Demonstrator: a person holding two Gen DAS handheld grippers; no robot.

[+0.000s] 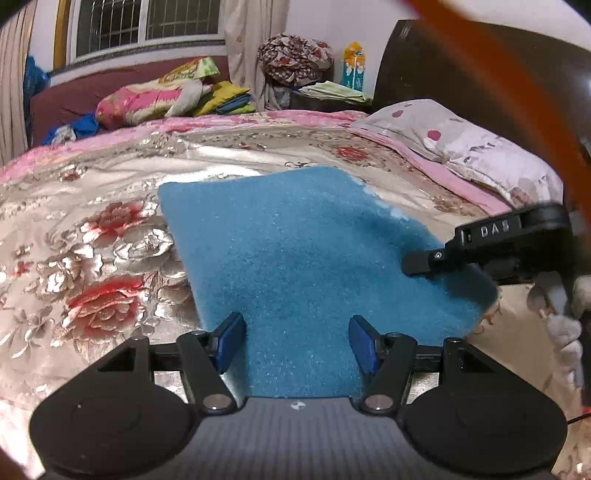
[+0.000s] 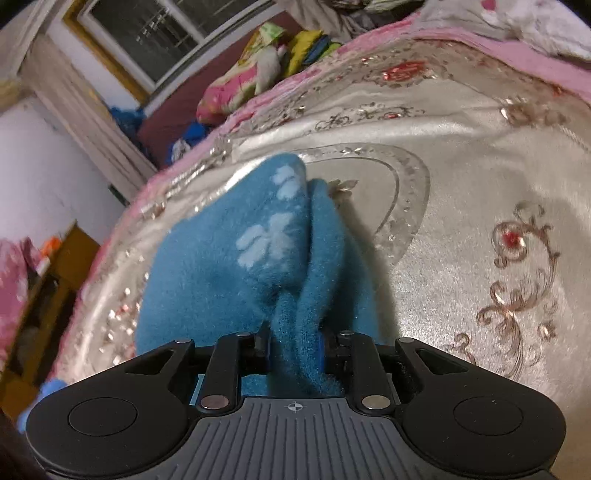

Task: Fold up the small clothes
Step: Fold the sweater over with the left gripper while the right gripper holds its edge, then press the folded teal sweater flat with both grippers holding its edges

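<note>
Here blue cloth [image 2: 295,295] bunches between right gripper [image 2: 295,347] fingers

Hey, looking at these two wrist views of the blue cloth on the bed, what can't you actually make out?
- Blue cloth: near edge hidden under the left tool, left wrist view.
- Right tool: pads buried in bunched cloth, right wrist view.
- Garment type: unclear, folded.
- Orange blur: too smeared to identify, left wrist view.

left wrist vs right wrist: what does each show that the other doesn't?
Left wrist only: the open left gripper over the flat fuzzy blue cloth, the polka-dot pillow, and the right gripper seen from outside.
Right wrist only: pale paw prints on the cloth, and the right gripper's jaws shut on a bunched fold.
Both: the cloth, the floral satin bedspread, the barred window.
</note>
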